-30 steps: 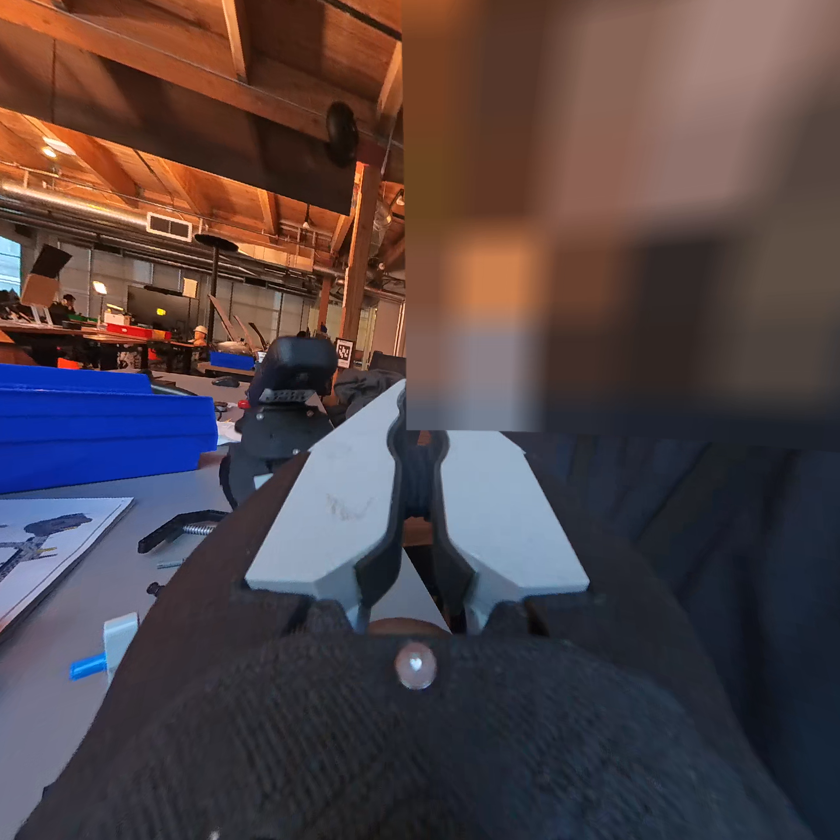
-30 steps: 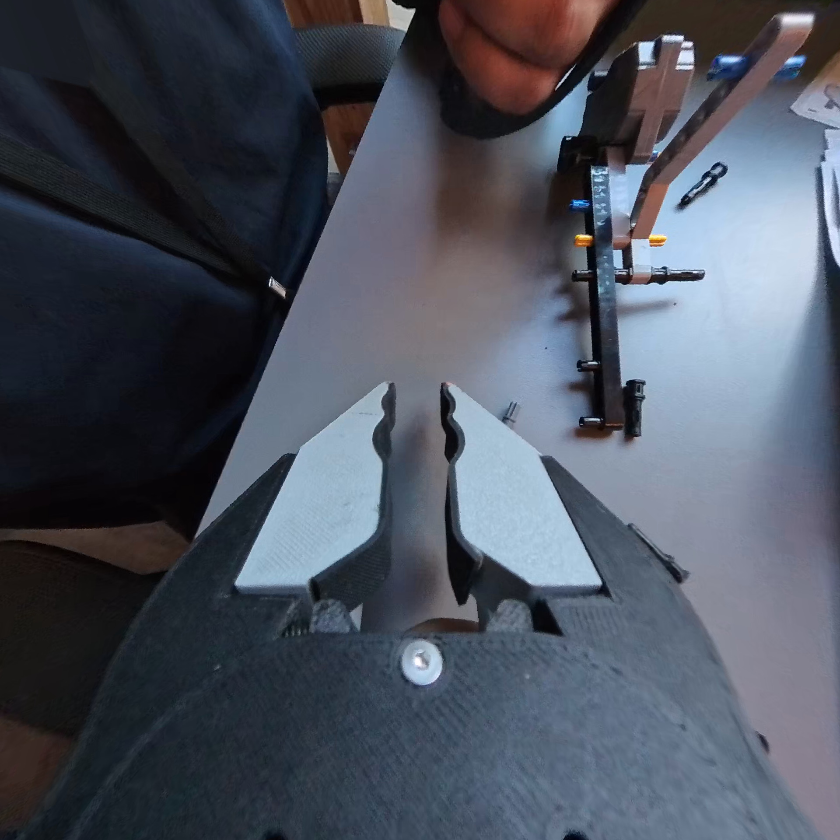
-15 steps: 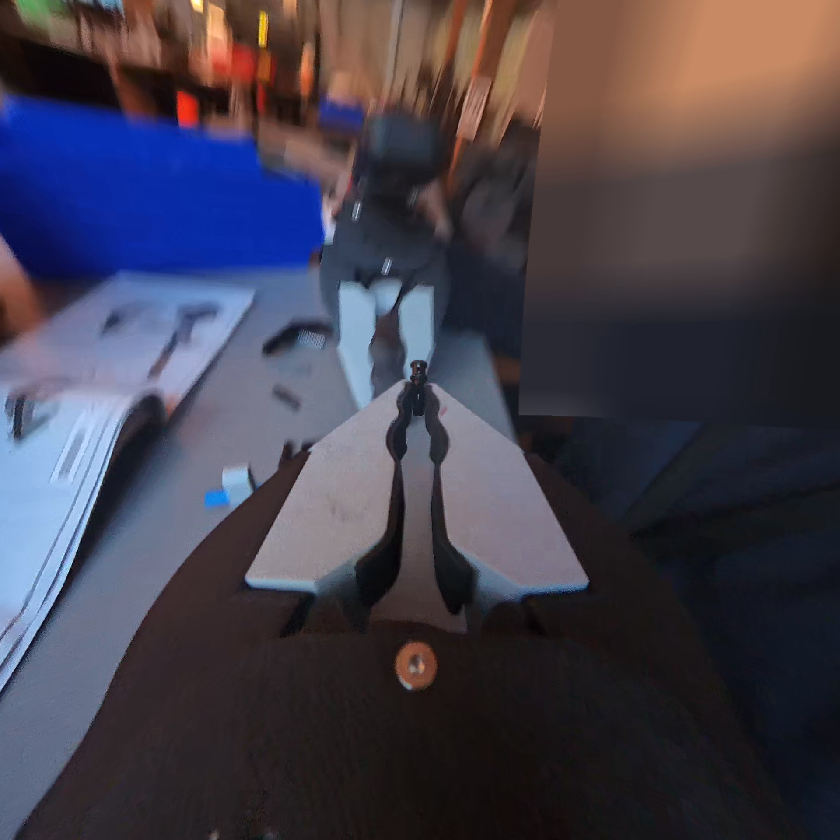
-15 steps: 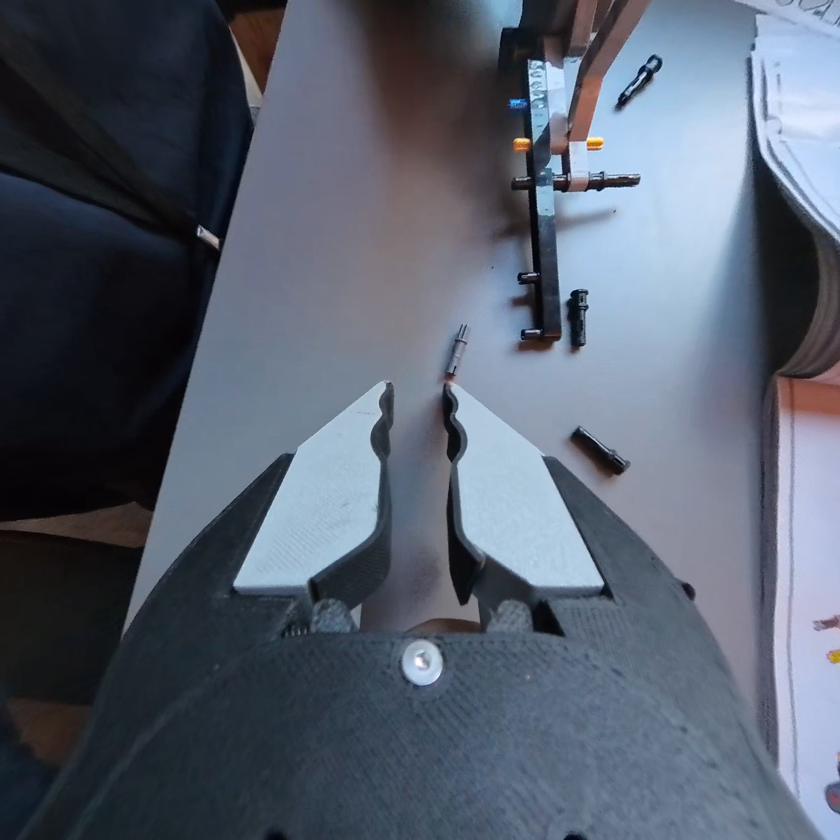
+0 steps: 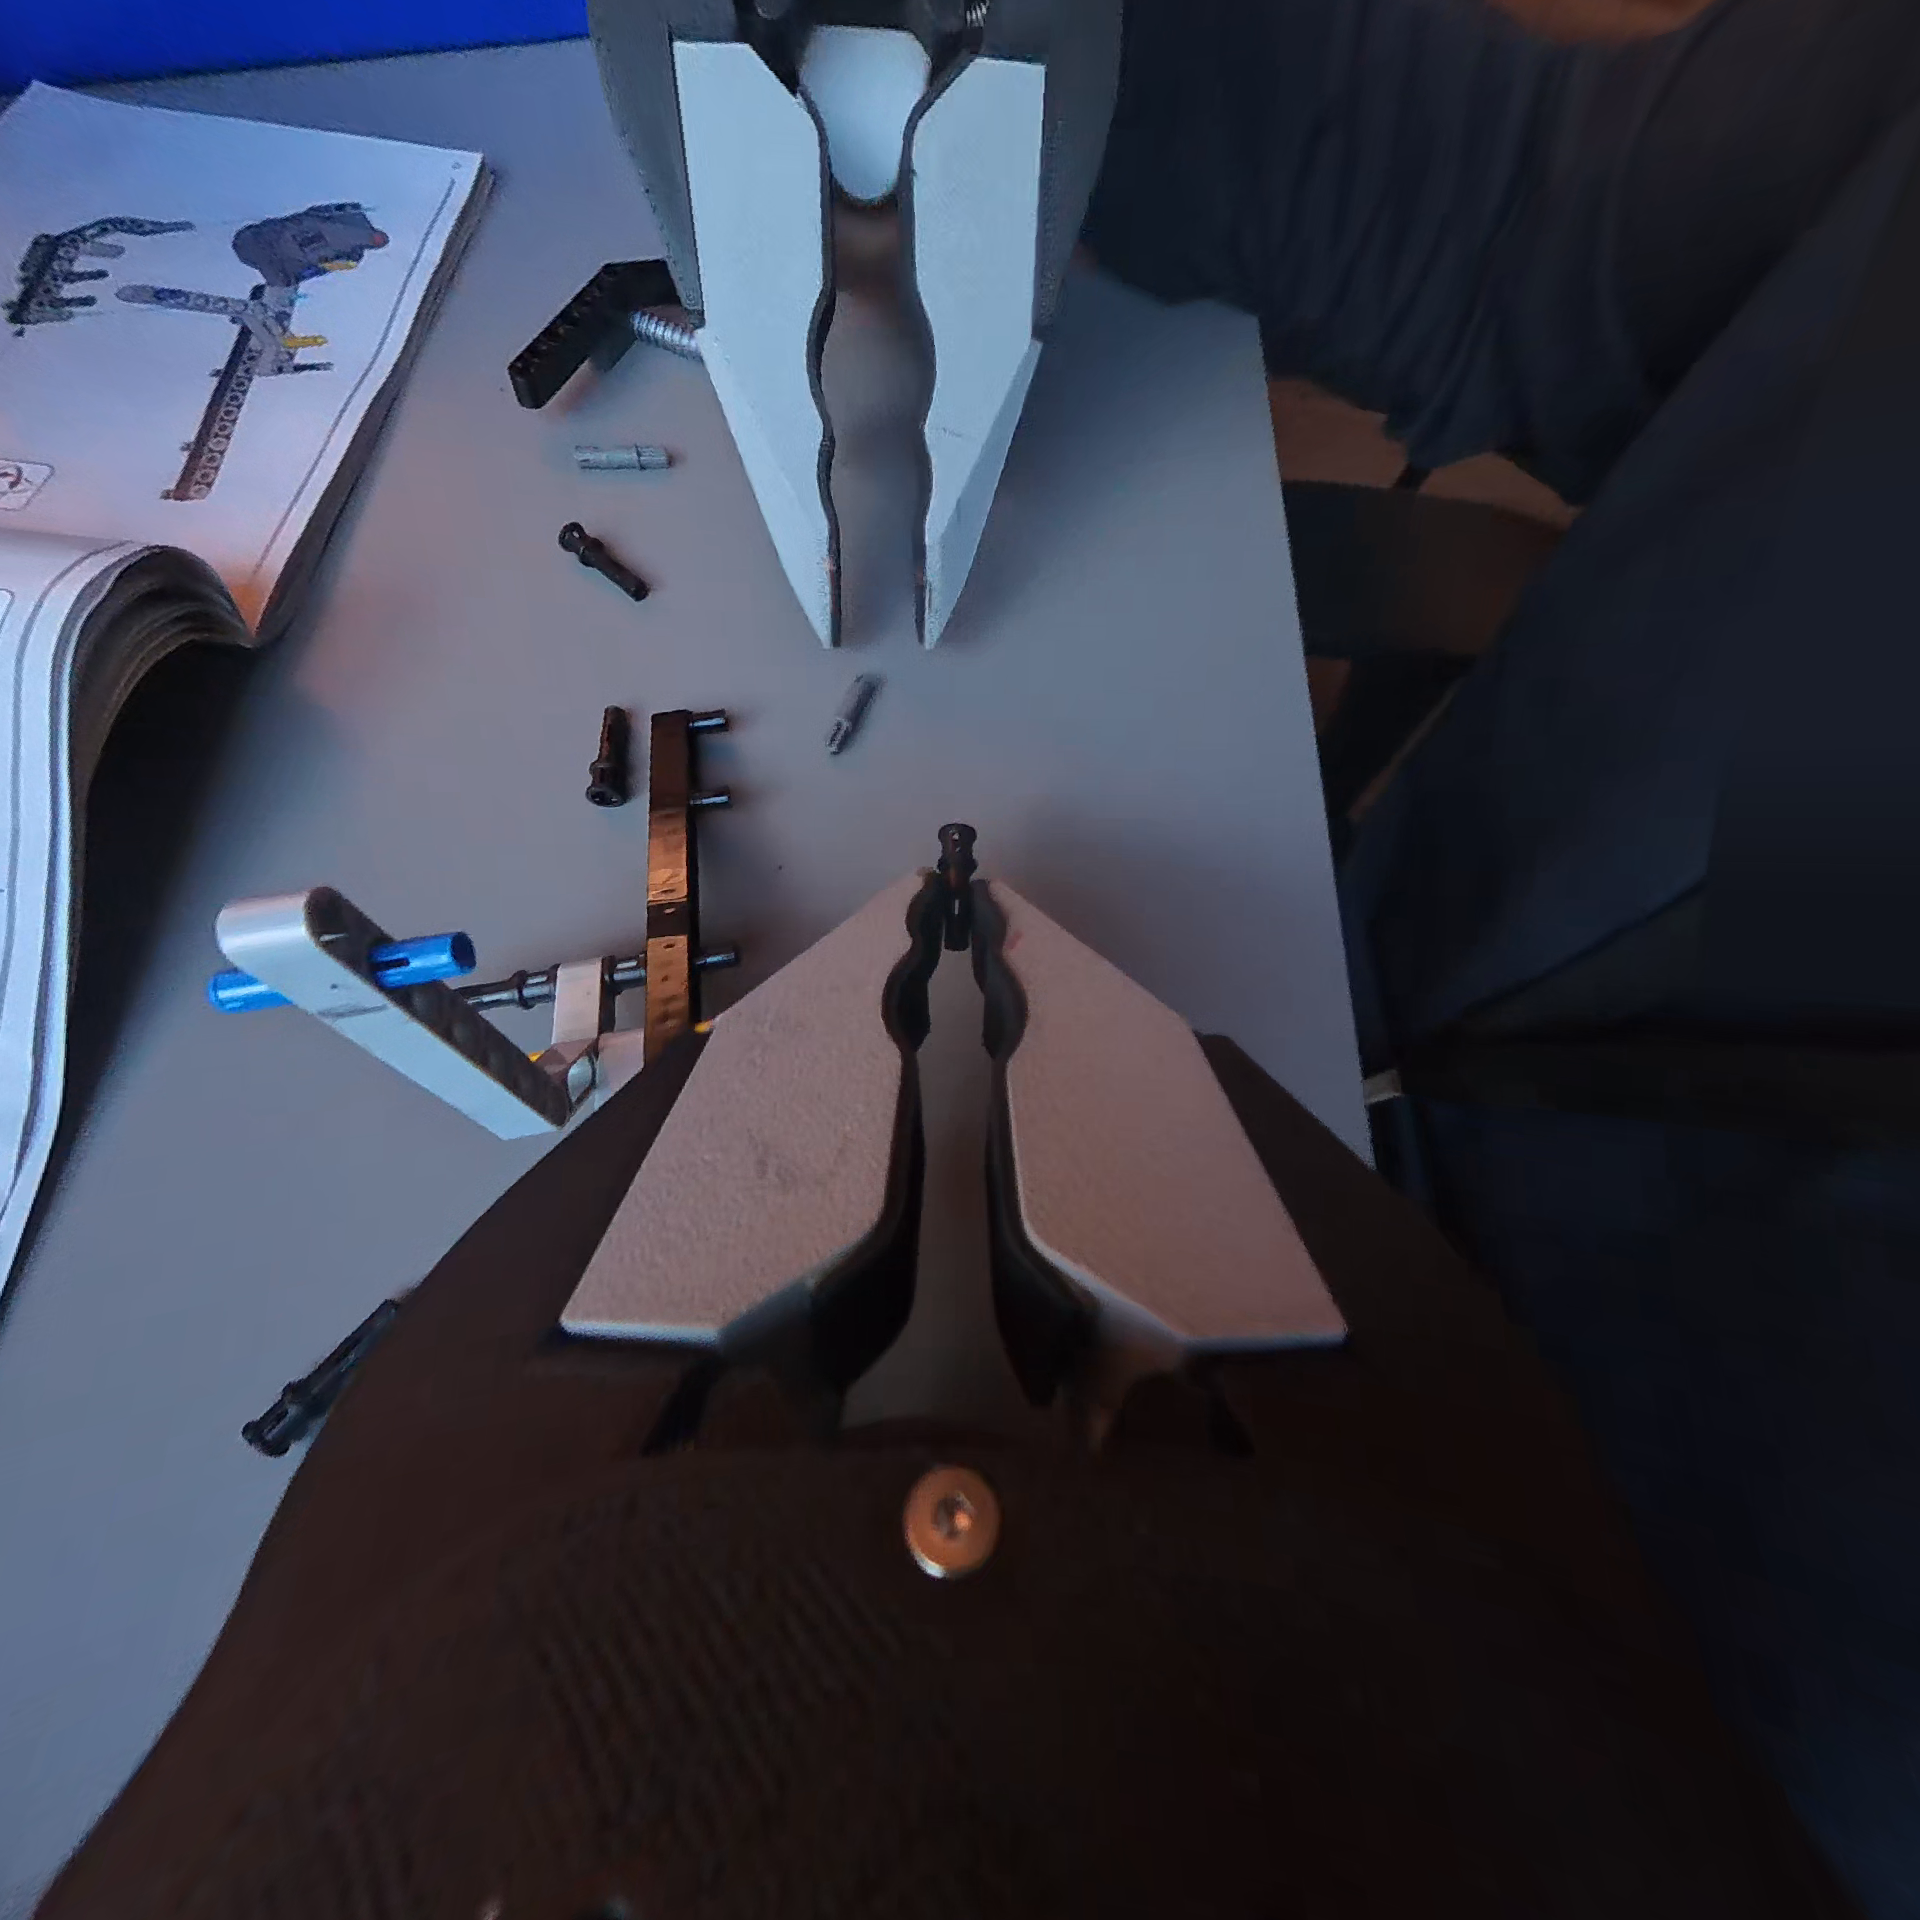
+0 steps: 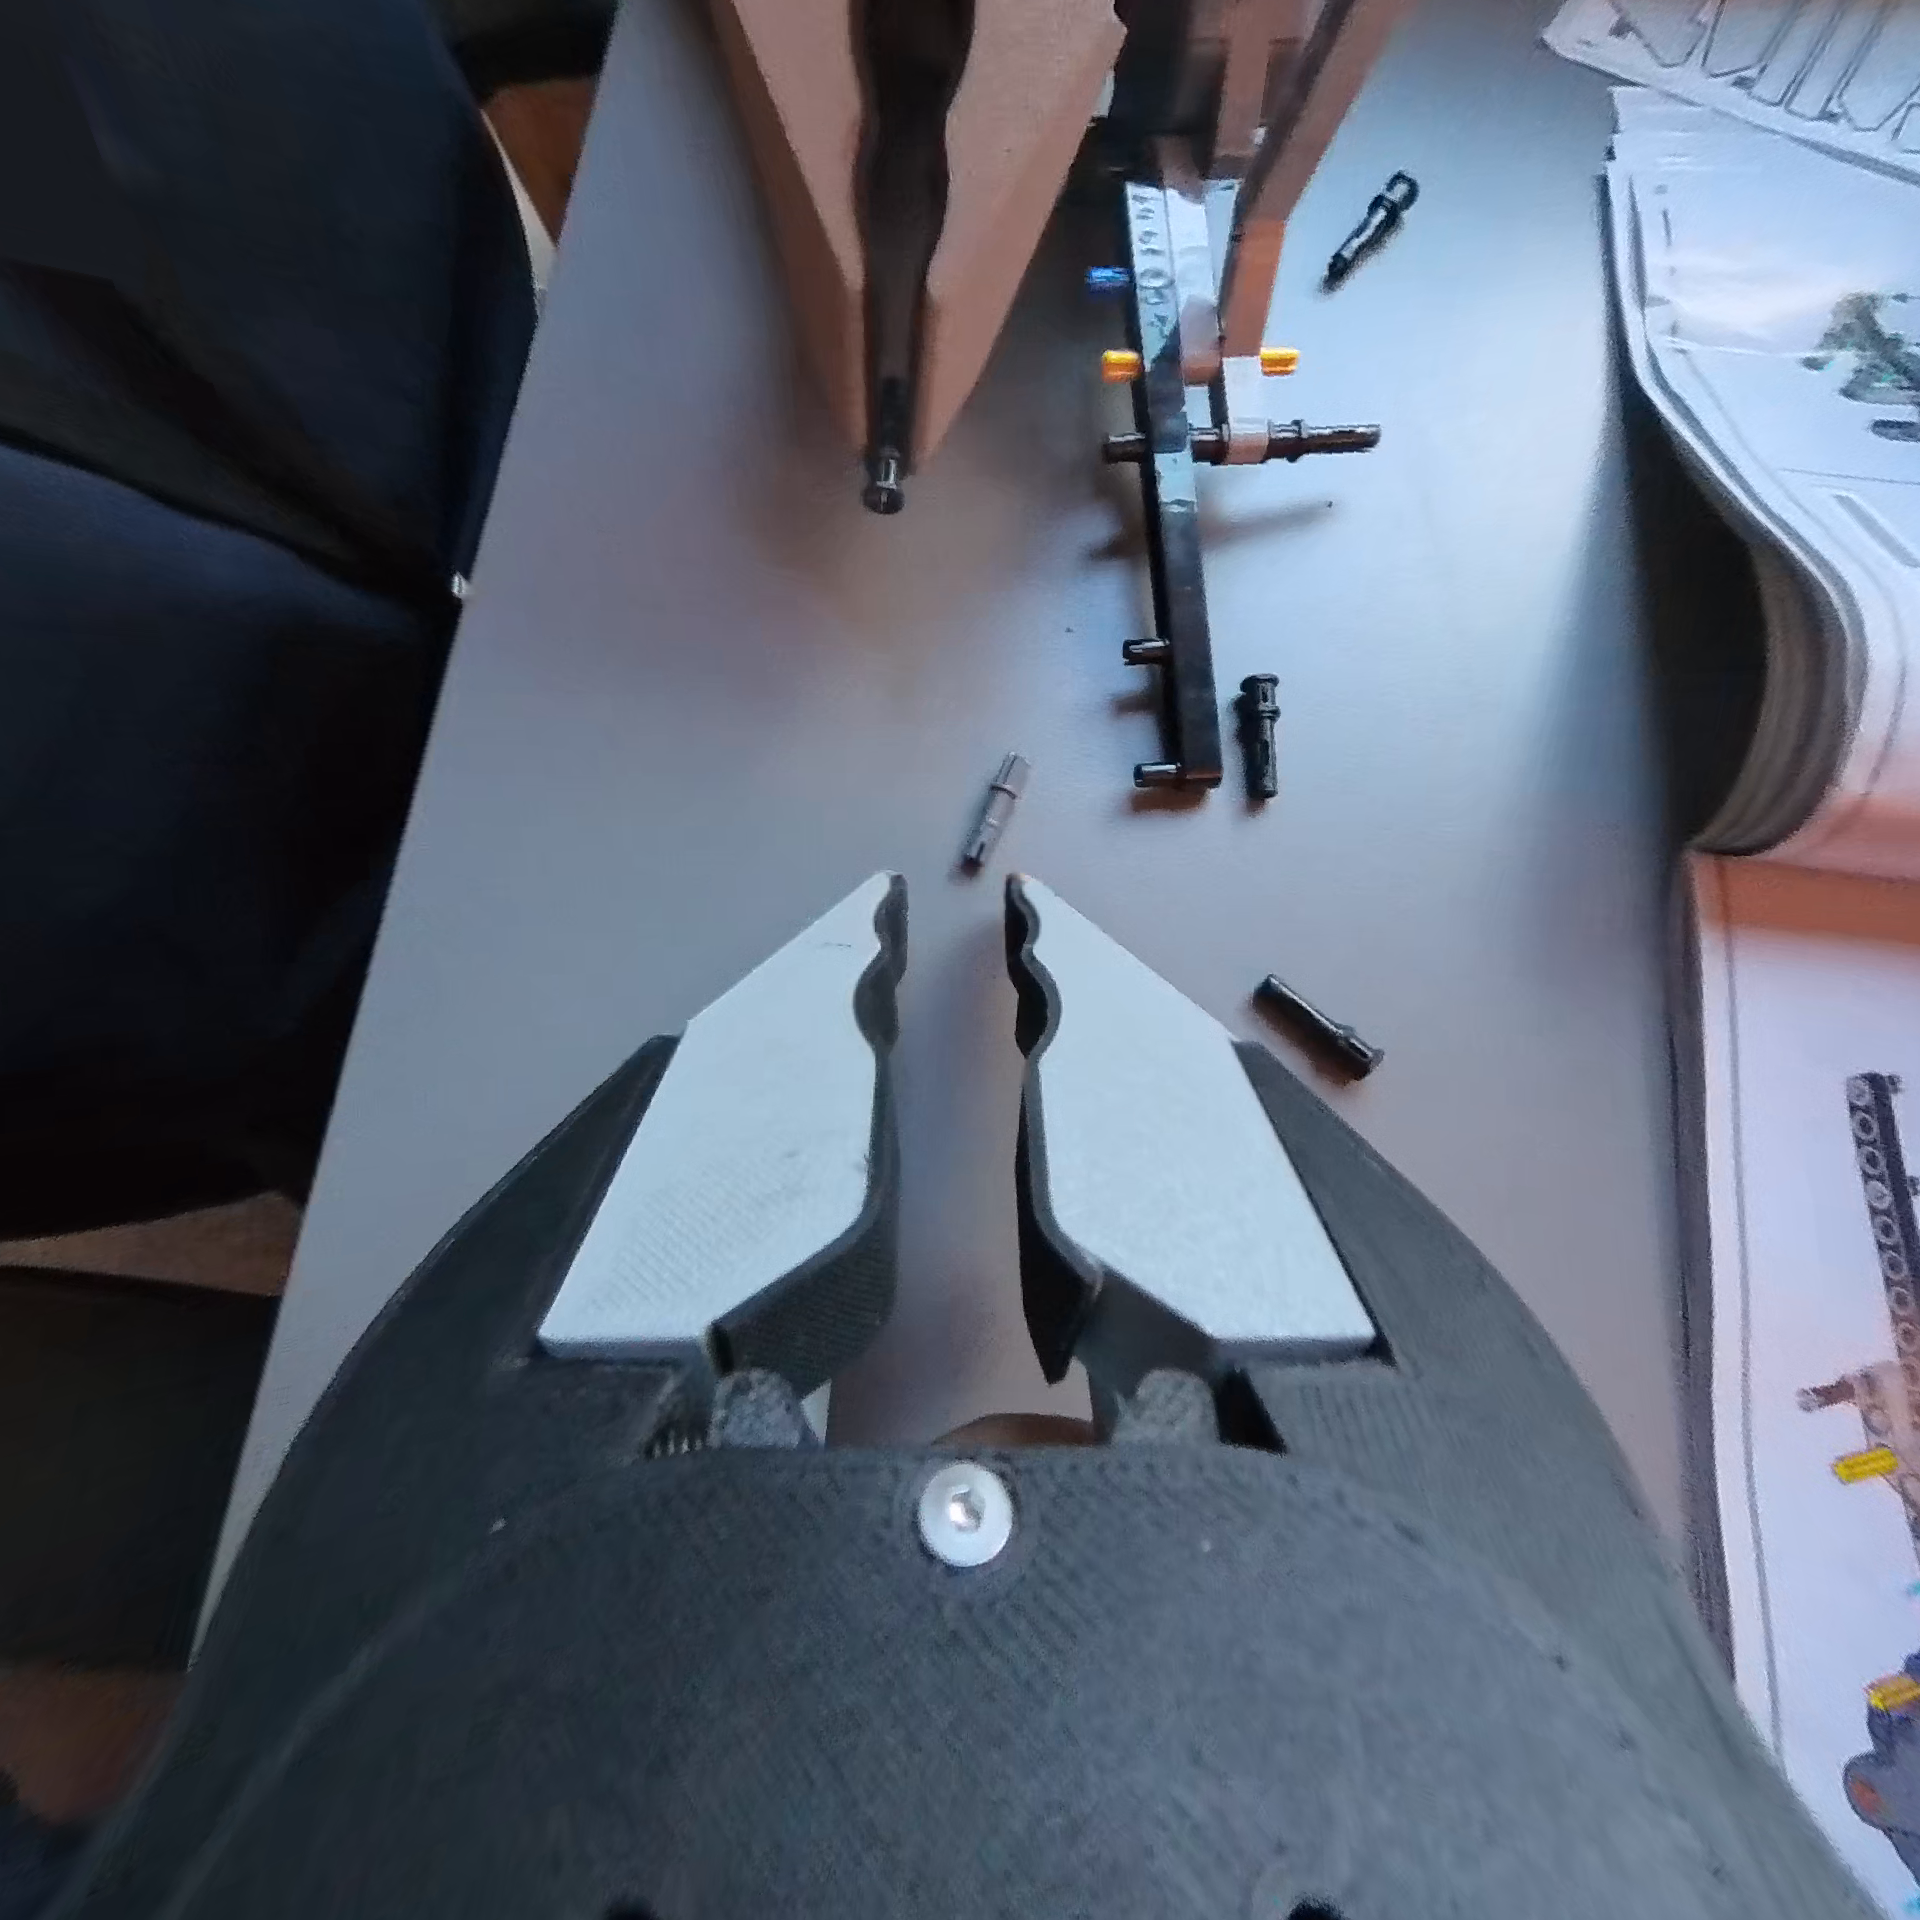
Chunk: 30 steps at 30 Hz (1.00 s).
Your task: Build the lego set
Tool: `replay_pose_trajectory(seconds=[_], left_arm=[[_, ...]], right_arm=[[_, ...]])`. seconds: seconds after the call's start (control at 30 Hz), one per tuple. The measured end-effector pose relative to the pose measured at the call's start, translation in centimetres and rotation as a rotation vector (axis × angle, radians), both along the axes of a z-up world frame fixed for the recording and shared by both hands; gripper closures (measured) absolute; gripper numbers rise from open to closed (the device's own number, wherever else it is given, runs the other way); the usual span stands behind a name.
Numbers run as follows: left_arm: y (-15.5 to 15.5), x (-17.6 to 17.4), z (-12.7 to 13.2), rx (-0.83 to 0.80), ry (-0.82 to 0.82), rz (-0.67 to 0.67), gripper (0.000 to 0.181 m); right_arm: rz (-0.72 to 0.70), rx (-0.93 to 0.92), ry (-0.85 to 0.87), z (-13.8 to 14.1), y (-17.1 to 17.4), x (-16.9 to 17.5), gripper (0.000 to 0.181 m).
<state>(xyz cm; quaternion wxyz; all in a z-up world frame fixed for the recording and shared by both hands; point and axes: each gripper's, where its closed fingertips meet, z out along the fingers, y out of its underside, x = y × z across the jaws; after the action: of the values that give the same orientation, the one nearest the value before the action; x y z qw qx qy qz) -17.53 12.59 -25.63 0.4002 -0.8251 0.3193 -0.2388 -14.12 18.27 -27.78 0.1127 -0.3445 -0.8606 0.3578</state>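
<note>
My left gripper (image 5: 954, 896) is shut on a small black pin (image 5: 954, 857) that sticks out past its tips, above the grey table (image 5: 1091, 748). It also shows at the top of the right wrist view (image 6: 888, 436), with the pin (image 6: 885, 473). My right gripper (image 6: 954, 894) is open and empty, low over the table, and faces the left one (image 5: 878, 634). A small grey pin (image 6: 992, 810) lies just ahead of its tips (image 5: 854, 713). The black beam assembly (image 6: 1179, 540) with pins, a grey beam (image 5: 416, 1023) and a blue pin (image 5: 421, 956) lies beside them.
Loose black pins lie on the table (image 6: 1259, 732) (image 6: 1314, 1023) (image 6: 1371, 229). A grey pin (image 5: 621, 457) and a black beam (image 5: 582, 332) lie farther off. An open instruction booklet (image 5: 208, 312) lies along one side. The table edge and a person's dark clothing (image 6: 208, 727) are on the other side. Left tips to right tips: about 8 centimeters.
The left wrist view has swung down from the room to the table, with the black pin in its tips. The right gripper has shifted so the grey pin lies ahead of its gap.
</note>
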Motion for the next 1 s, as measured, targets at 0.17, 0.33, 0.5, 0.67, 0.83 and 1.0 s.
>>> replay_pose_trajectory(seconds=[0.17,0.33,0.5,0.67,0.83,1.0], left_arm=[[0.2,-0.4,-0.6,-0.011,0.041,0.023,0.179],[0.4,-0.7,-0.9,-0.007,0.075,0.033,0.179],[0.3,-0.6,-0.9,-0.003,0.078,0.031,0.179],[0.5,-0.8,-1.0,-0.001,0.083,0.04,0.179],[0.6,-1.0,-1.0,0.003,0.092,0.05,0.179],[0.8,-1.2,-1.2,0.006,0.109,0.057,0.179]], right_arm=[[0.036,-0.014,-0.002,-0.3,-1.2,-0.1,0.168],[0.003,0.005,0.004,-0.3,-0.6,-0.5,0.167],[0.016,0.005,0.006,-0.3,-0.8,-0.3,0.167],[0.0,0.008,0.007,-0.3,-0.7,-0.6,0.168],[-0.02,0.005,0.006,-0.3,-0.8,-0.9,0.168],[-0.06,-0.01,0.0,-0.4,-1.0,-1.6,0.172]])
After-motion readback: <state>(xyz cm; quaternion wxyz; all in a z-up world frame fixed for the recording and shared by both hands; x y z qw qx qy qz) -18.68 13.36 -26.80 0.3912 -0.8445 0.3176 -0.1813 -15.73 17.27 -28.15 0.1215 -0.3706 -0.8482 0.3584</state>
